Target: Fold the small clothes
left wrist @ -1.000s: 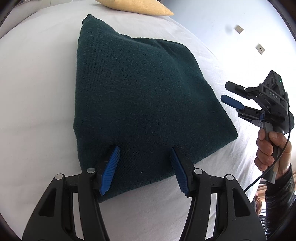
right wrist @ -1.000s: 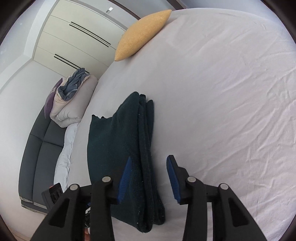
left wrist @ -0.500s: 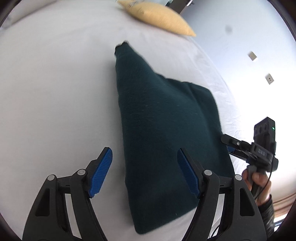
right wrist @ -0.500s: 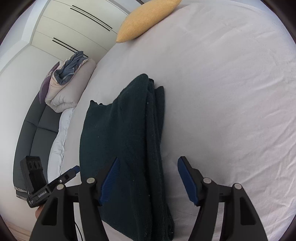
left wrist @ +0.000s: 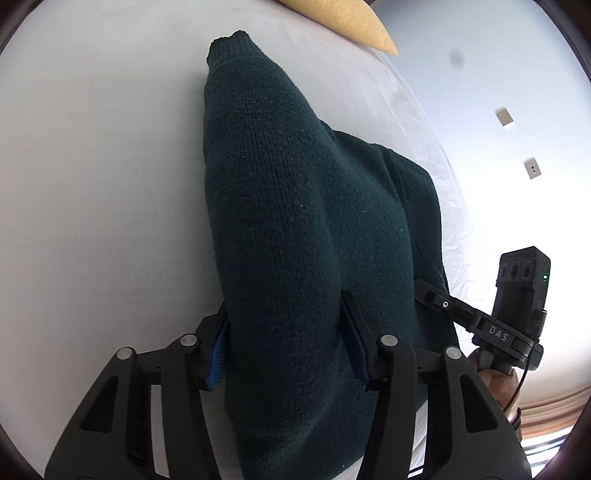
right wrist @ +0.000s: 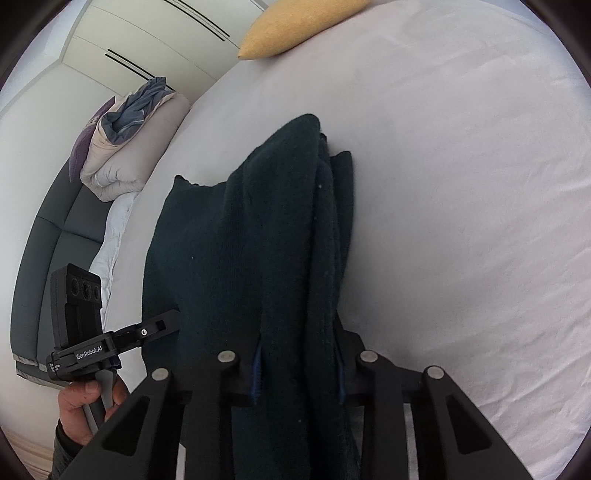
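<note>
- A big bed [right wrist: 461, 221] with a white sheet is seen under everything, and a yellow pillow [right wrist: 295, 26] is seen at its far end.
- A dark green sweater [left wrist: 295, 221] is laid on the bed, folded into a thick stack. Its long side is stretched away from both claws, toward the pillow.
- The near end of the sweater is lifted off the sheet, and the far end is left resting on the bed.
- The left claw [left wrist: 288, 347] is closed on the near end at the sweater's left side. A fat bunch of knit is squeezed between its blue pads [left wrist: 218, 350].
- The right claw [right wrist: 299, 373] is closed on the same near end at the right side, where the folded layers are stacked.
- Both claws are placed side by side and equally near, so neither hand is closer.
- The next move is probably to carry the near end forward along the long side, so it is folded over the far end.
</note>
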The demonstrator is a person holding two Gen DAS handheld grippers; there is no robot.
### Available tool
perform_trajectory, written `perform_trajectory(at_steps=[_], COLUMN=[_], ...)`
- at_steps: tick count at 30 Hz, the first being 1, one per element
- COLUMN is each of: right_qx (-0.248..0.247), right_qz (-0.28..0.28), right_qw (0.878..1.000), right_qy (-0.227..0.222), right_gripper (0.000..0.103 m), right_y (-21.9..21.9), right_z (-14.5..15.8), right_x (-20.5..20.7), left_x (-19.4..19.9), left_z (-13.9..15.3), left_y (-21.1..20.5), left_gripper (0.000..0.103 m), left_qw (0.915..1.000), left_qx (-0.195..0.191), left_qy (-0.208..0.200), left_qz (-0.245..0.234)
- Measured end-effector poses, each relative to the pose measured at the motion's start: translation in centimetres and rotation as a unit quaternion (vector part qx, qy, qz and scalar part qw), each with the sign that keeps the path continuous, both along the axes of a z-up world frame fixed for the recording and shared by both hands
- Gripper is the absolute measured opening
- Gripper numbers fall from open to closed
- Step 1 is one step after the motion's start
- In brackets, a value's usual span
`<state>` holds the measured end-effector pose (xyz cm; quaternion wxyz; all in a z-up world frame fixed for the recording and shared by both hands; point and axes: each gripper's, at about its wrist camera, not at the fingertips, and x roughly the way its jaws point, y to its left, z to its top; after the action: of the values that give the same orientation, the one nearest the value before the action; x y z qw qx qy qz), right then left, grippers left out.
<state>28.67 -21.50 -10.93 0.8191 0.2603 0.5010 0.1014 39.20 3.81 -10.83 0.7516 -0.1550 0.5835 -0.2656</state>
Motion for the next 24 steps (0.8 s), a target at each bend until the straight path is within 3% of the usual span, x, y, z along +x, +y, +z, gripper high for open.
perform_trajectory(at_steps=[6,11,24], right_qx=[-0.104,-0.139,-0.105], right_qz=[0.019,0.046,0.105], right_qw=[0.994,0.988,0.984], right_qy=[-0.027,-0.058,-0.097], right_gripper=[0.025,0.024,0.024], right_y=[3.0,6.2,16.6], right_z=[3.3,6.7,10.0], right_x=[-0.9,-2.9,-12.0], left_x=[-1.5,-4.3,-15.2], left_z=[1.9,5.1,11.6], left_y=[0.0,2.0,10.8], left_gripper=[0.037,0.036,0.036], left_qw=[0.9998,0.9988,0.9924], left_qx=[0.01,0.022,0.059], left_qy=[-0.016,-0.043,-0.105], left_qz=[0.002,0.007,0.026])
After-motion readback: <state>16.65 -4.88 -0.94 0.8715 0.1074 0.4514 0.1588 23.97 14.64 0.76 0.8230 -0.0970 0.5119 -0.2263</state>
